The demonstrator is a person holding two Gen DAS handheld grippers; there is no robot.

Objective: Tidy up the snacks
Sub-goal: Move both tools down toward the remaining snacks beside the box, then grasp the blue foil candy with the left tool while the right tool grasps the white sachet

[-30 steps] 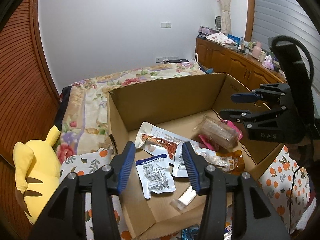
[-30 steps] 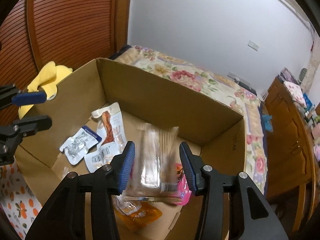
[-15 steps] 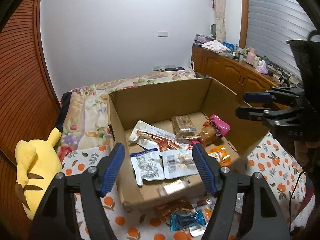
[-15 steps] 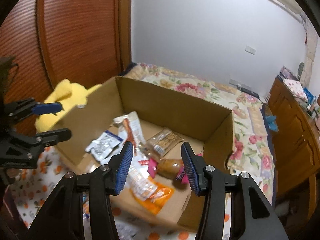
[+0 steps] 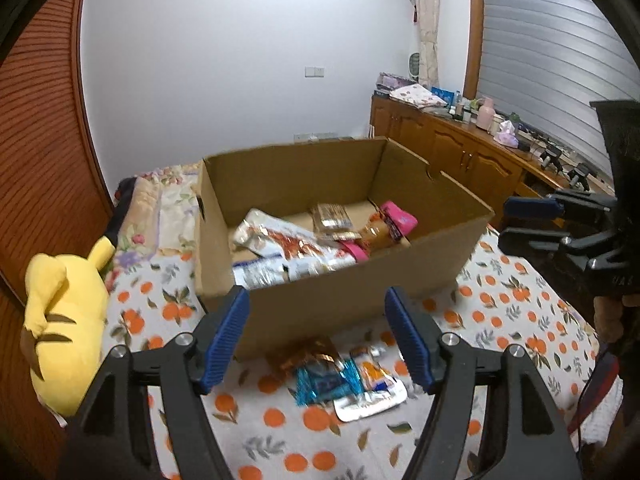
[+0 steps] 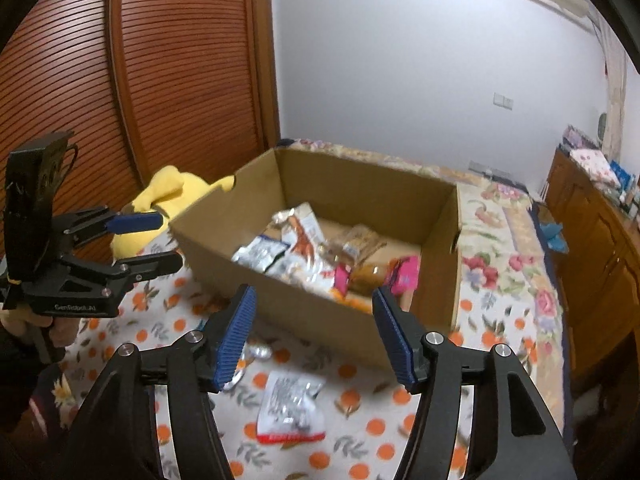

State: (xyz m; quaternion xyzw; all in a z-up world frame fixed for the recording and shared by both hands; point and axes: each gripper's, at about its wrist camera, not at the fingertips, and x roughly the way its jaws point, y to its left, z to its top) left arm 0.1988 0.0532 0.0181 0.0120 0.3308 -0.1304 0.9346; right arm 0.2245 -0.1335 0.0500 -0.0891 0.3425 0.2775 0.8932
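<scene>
A cardboard box (image 5: 344,300) of snacks (image 5: 304,240) sat mid-frame on the orange-print cloth (image 5: 500,320), more packets (image 5: 340,380) loose at lower centre. A yellow plush toy (image 5: 60,320) lay at the left, wooden cabinets (image 5: 440,148) at the right under a white wall. The left gripper (image 5: 316,340) gaped empty; the right gripper (image 6: 312,336), just widening, gripped nothing.

The open cardboard box (image 5: 340,292) stands on the orange-patterned bedcover and holds a loose heap of snack packets (image 5: 304,244): silver-white pouches, a brown bar pack and a pink pack at one end. Outside, near its front wall, lie more snacks (image 5: 332,376), among them a blue shiny wrapper, and a flat silver-white pouch (image 6: 290,410) with a red bottom edge.
</scene>
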